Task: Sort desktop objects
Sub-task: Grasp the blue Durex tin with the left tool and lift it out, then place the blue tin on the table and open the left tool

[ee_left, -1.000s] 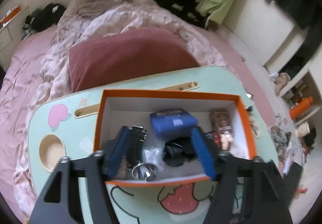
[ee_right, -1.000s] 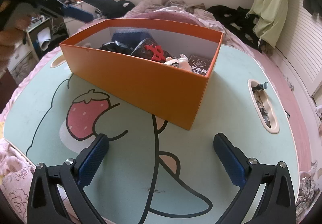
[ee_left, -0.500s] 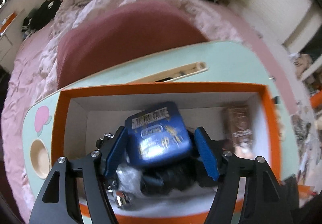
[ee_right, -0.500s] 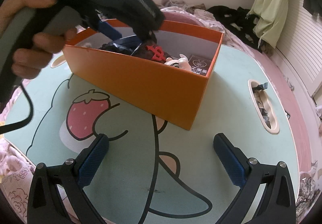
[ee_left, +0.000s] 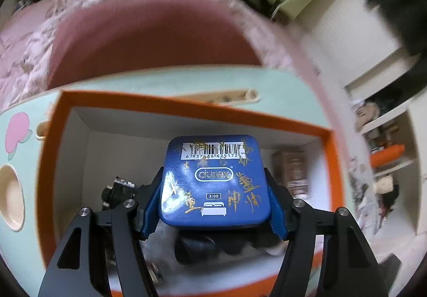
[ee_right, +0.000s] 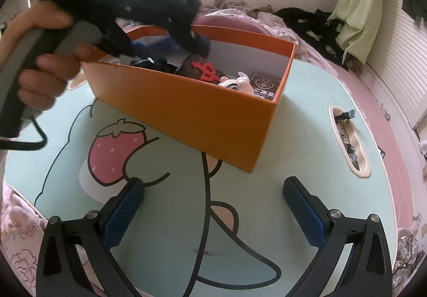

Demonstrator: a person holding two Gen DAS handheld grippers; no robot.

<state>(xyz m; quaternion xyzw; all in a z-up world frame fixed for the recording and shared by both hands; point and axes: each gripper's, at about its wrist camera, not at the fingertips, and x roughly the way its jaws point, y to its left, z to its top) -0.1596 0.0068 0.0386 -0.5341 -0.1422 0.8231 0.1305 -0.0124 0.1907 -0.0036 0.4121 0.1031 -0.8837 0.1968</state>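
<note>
The blue tin (ee_left: 214, 180) sits inside the orange box (ee_left: 192, 107), atop dark clutter, with the left tongs (ee_left: 213, 203) closing on its two sides, blue pads (ee_left: 276, 213) touching it. The box stands on the mint table (ee_right: 307, 136), a card pack (ee_right: 264, 87) in its far corner. The right tongs (ee_right: 213, 214) hang released over the table, just before the box.

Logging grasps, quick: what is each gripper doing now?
Left gripper: jaws closing on the blue tin inside the orange box.
Right gripper: open, empty, over the table.
</note>
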